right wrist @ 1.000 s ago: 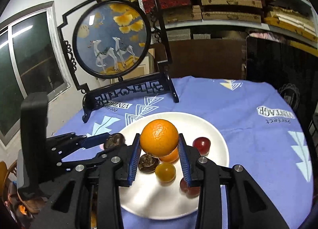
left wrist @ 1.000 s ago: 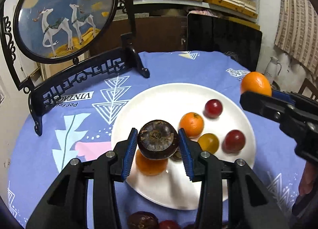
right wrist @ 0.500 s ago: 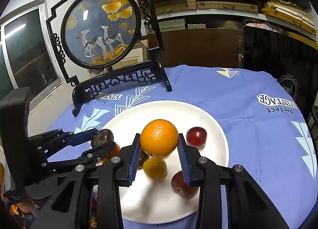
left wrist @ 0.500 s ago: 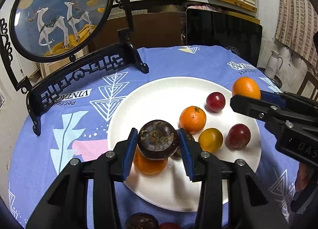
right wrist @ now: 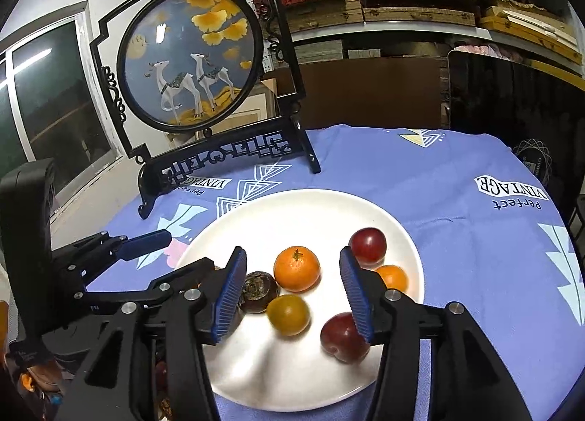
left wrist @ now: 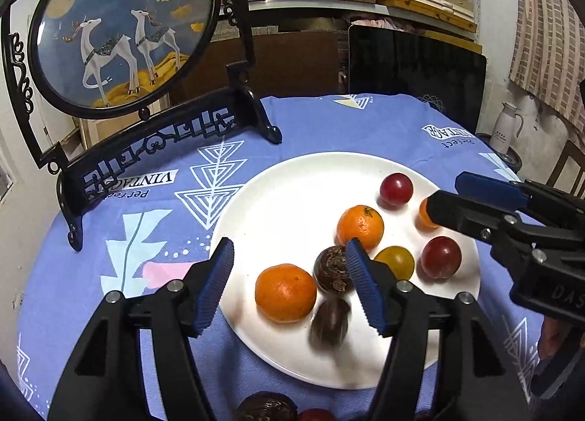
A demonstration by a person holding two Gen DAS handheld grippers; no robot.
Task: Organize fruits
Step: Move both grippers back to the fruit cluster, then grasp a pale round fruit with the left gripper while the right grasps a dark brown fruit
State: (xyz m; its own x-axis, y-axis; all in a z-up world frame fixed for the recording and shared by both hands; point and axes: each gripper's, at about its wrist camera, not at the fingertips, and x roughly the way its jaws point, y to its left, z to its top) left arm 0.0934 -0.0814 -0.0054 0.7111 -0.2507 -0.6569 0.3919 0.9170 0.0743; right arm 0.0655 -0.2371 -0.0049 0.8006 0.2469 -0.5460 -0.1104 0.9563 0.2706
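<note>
A white plate on the blue tablecloth holds two mandarins, a yellow fruit, two red plums and a dark brown fruit. My left gripper is open above the plate's near left; a second dark brown fruit, blurred, lies just below it. My right gripper is open over the plate; an orange lies at the plate's right rim beside its right finger.
A round deer picture in a black carved stand stands at the back left of the table. More dark and red fruits lie on the cloth at the near edge. A black panel and shelves stand behind.
Both grippers have opened. The left one let go of the dark brown fruit, which dropped onto the plate. The right one let go of the orange, now at the plate's right rim.
</note>
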